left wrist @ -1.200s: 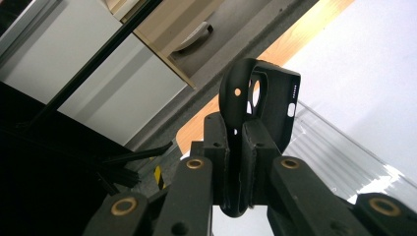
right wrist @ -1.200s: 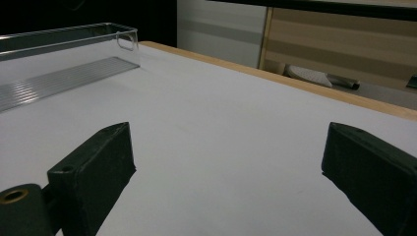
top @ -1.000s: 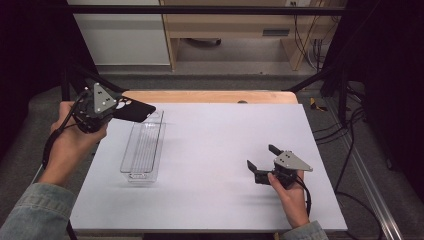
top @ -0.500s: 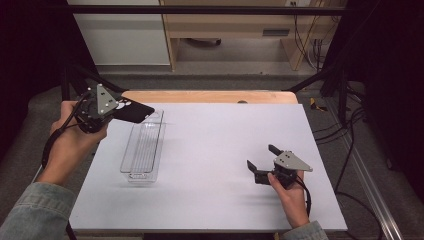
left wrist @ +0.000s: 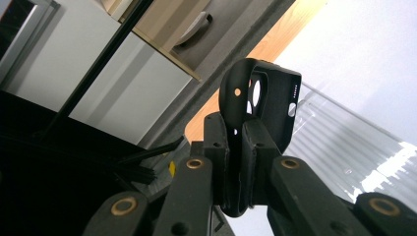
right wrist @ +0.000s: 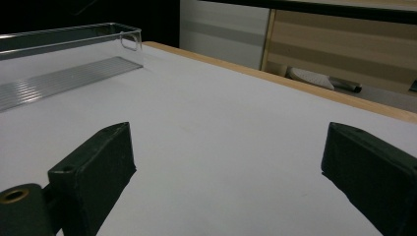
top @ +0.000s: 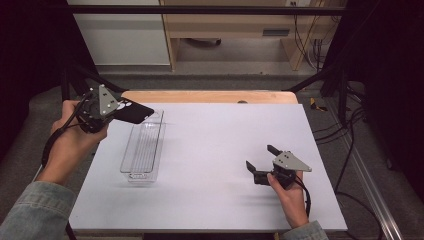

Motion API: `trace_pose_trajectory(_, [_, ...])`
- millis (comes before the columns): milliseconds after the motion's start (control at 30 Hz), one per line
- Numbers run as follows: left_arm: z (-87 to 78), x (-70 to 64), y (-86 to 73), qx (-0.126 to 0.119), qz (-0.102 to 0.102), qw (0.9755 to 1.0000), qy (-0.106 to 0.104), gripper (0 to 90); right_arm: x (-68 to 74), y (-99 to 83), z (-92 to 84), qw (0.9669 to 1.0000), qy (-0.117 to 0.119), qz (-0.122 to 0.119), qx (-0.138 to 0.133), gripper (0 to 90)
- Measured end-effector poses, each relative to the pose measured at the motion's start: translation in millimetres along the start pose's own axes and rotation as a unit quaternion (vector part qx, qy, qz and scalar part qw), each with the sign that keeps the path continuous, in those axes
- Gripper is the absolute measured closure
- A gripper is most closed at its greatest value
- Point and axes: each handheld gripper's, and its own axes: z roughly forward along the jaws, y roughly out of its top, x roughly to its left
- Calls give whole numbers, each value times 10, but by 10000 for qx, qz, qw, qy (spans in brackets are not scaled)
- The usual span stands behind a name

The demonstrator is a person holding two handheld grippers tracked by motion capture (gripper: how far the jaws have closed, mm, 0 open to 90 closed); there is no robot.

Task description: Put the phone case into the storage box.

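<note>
My left gripper [top: 120, 111] is held above the table's far left corner, shut on a black phone case [top: 133, 112]. The case juts toward the far end of a clear plastic tray [top: 144, 148]. In the left gripper view the black phone case [left wrist: 268, 101] stands pinched on edge between the two jaws, camera cutout up, with the clear tray [left wrist: 344, 142] below it. My right gripper [top: 260, 159] rests on the white table [top: 215, 145] at the near right, open with nothing between its fingers [right wrist: 96, 167]. The right gripper view shows the tray [right wrist: 59, 64] far off to the left.
A wooden strip [top: 210, 96] runs along the table's far edge. Beyond it stand a white cabinet [top: 117, 32] and a wooden shelf unit [top: 235, 25]. Cables [top: 350, 115] and a black frame post sit off the table's right side.
</note>
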Motion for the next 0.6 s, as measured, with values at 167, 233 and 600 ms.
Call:
trace_pose_trajectory(167, [18,4,-1,29,85,10000,7,828,13,17,-12,9999,24,10,-143,59])
trace_pose_trajectory(233, [30,8,-8,21,73,10000,12,828,16,16,-12,9999,34,7,-169,55])
trace_pose_trajectory(600, [32,51,-41,13,108,9999,8,828,49,-11,-67,9996,-120,-112,-218,52])
